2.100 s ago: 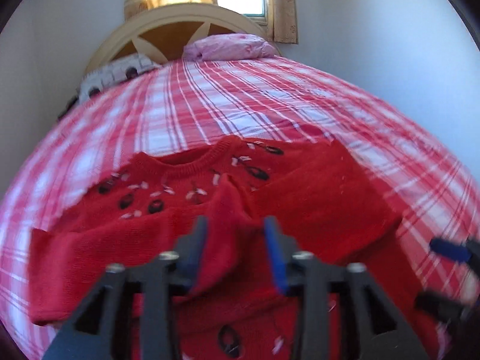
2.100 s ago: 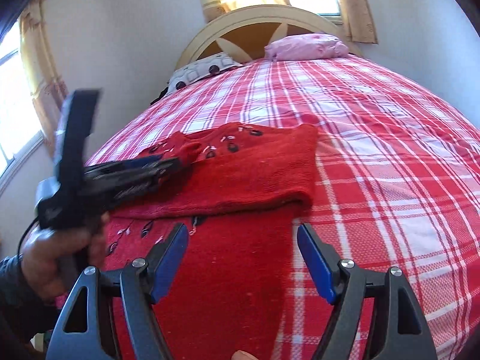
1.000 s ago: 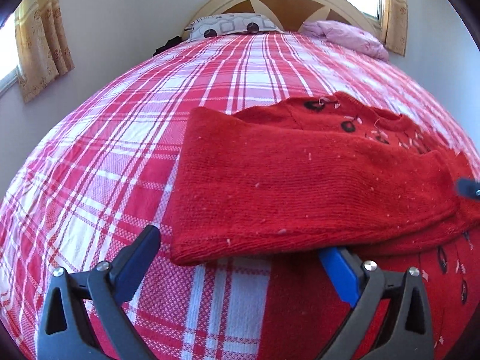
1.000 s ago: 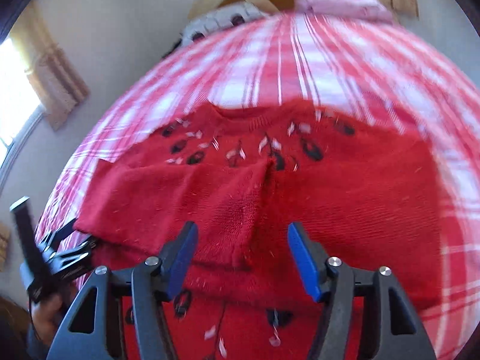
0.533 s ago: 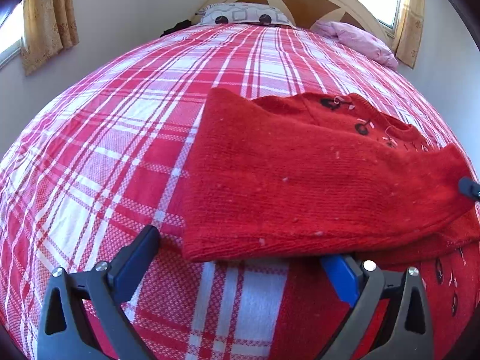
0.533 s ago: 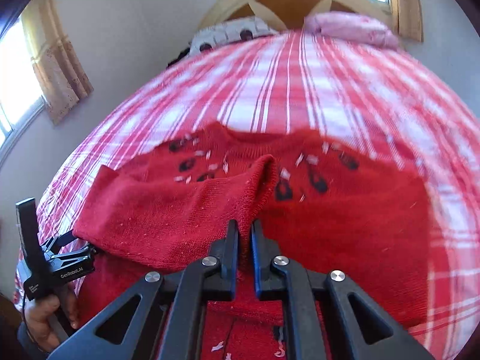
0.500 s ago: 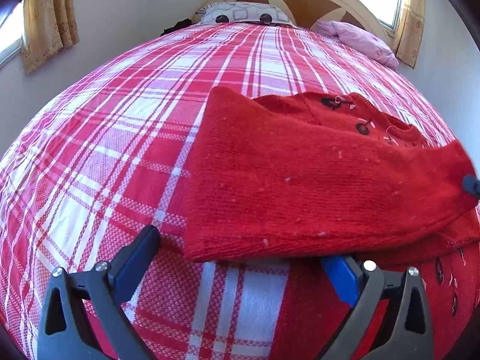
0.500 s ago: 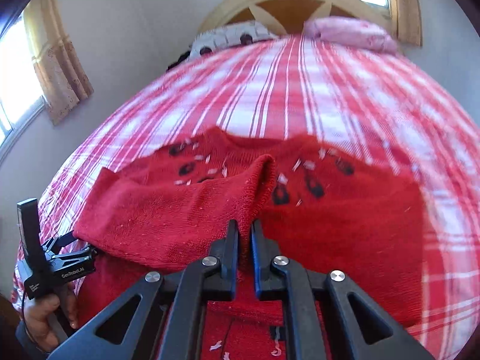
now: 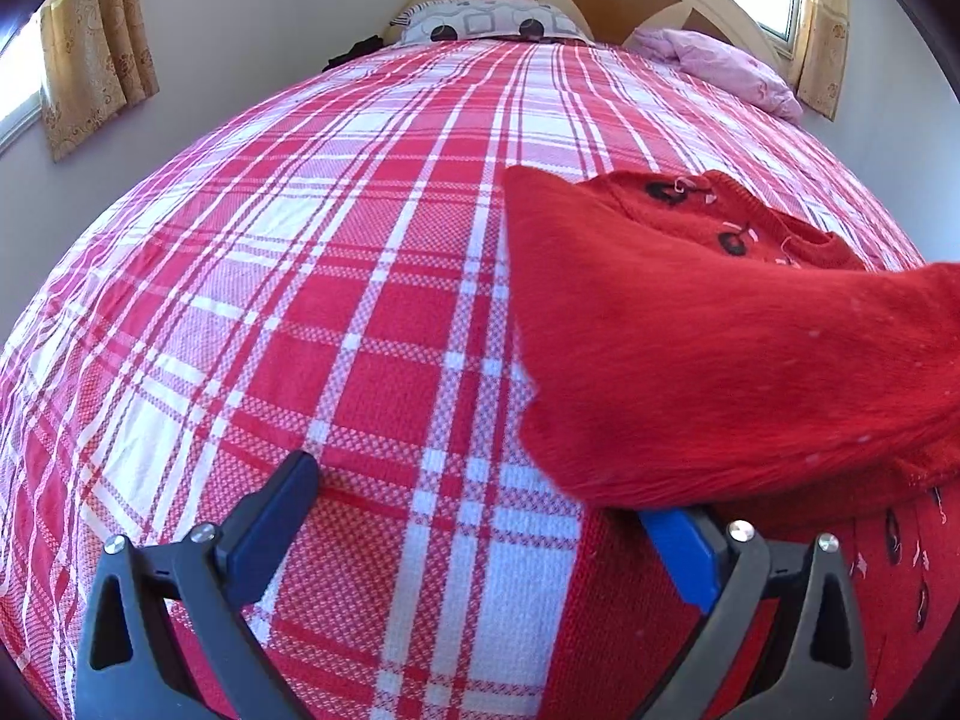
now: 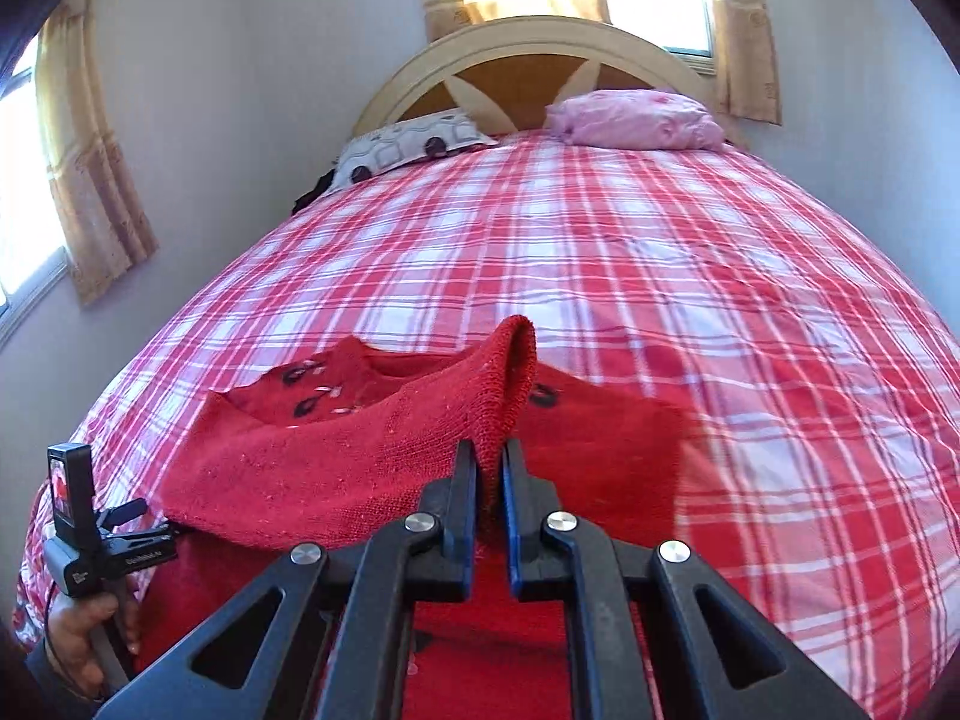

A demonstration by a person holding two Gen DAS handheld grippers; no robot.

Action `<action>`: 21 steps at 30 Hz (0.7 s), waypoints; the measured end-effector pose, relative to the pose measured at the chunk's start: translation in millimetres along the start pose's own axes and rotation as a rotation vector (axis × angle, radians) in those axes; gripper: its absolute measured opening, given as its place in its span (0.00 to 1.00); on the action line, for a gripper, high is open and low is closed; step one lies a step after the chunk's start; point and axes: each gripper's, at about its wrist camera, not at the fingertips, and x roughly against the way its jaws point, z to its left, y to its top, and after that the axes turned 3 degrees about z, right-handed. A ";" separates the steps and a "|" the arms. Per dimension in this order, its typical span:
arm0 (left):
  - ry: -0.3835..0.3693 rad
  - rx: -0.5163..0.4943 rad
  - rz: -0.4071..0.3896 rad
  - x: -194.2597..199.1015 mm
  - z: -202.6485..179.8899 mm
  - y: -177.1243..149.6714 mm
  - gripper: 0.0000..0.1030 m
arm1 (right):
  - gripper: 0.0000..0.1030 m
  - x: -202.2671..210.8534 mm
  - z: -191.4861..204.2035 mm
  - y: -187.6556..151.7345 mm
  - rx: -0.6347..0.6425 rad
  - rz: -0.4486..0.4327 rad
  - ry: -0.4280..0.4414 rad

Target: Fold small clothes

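Note:
A red knitted sweater (image 9: 690,360) with dark motifs lies on the plaid bedspread (image 9: 360,300). One sleeve (image 10: 360,456) is drawn across its chest and raised off it. My right gripper (image 10: 487,461) is shut on that sleeve's cuff, which stands up in a loop above the pads. My left gripper (image 9: 480,534) is open and low over the bedspread at the sweater's left edge. Its right finger (image 9: 684,552) is partly hidden under the sleeve's fold, and its left finger (image 9: 282,516) is over bare bedspread. In the right wrist view the left gripper (image 10: 120,540) sits at the lower left, held by a hand (image 10: 78,648).
A patterned pillow (image 9: 480,24) and a pink pillow (image 9: 720,69) lie against the wooden headboard (image 10: 528,60) at the far end. Curtained windows (image 10: 90,180) and pale walls close in both sides. Open bedspread stretches beyond the sweater.
My right gripper went from open to shut on the sleeve's cuff, then rose and drew the sleeve up. In the left view the sleeve has lifted and slid right. The left gripper barely moved.

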 end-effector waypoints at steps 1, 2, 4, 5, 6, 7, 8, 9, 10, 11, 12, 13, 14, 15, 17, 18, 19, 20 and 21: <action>0.000 0.000 0.000 0.1 0.0 -0.1 1.00 | 0.07 1.4 -4.7 -1.6 -0.008 0.000 -0.006; 0.000 0.000 0.000 0.1 -0.1 -0.1 1.00 | 0.07 2.5 -10.5 -3.8 -0.018 0.002 -0.015; -0.001 0.001 0.000 0.1 0.0 0.0 1.00 | 0.07 2.8 -23.1 -7.9 -0.041 0.008 -0.026; -0.001 0.001 0.000 -0.1 0.1 0.0 1.00 | 0.07 2.5 -27.6 -10.7 -0.051 0.013 -0.030; -0.001 0.000 0.000 0.2 0.0 -0.1 1.00 | 0.07 0.8 -33.0 -14.3 -0.060 0.022 -0.038; -0.001 0.001 0.000 0.1 0.1 0.0 1.00 | 0.07 -0.4 -36.2 -17.2 -0.065 0.026 -0.045; -0.001 0.001 0.000 -0.1 0.1 0.1 1.00 | 0.07 -1.9 -39.1 -21.0 -0.071 0.032 -0.049; -0.001 0.000 0.000 0.2 0.1 0.0 1.00 | 0.07 -4.8 -42.1 -24.7 -0.078 0.044 -0.048; -0.001 0.000 0.000 0.1 0.1 0.1 1.00 | 0.07 -9.1 -43.6 -28.7 -0.083 0.062 -0.043; 0.000 0.000 0.000 0.1 0.0 0.0 1.00 | 0.07 -15.7 -44.4 -33.5 -0.082 0.091 -0.036; 0.000 -0.001 0.000 -0.3 0.0 0.3 1.00 | 0.07 -21.0 -44.8 -37.7 -0.083 0.107 -0.035; -0.001 0.000 0.000 0.1 0.1 0.1 1.00 | 0.07 -24.9 -45.3 -41.7 -0.084 0.117 -0.037; -0.002 0.001 0.000 0.2 0.0 0.1 1.00 | 0.07 -29.1 -46.1 -46.0 -0.087 0.131 -0.035; -0.003 0.003 -0.001 0.2 0.2 0.2 1.00 | 0.07 -31.9 -47.7 -49.2 -0.097 0.138 -0.033; -0.013 0.018 -0.003 0.2 2.7 0.4 1.00 | 0.07 -33.5 -54.4 -52.4 -0.128 0.136 -0.030; -0.016 0.026 -0.005 0.7 4.3 0.2 1.00 | 0.07 -33.6 -58.2 -53.8 -0.148 0.134 -0.027; -0.022 0.043 -0.008 1.3 7.1 0.2 1.00 | 0.07 -33.1 -61.1 -55.2 -0.165 0.132 -0.018; -0.027 0.054 -0.011 1.9 9.3 0.0 1.00 | 0.07 -33.0 -62.4 -56.3 -0.174 0.133 -0.009; -0.034 0.070 -0.014 2.4 12.3 -0.1 1.00 | 0.07 -32.7 -62.3 -58.7 -0.171 0.141 -0.007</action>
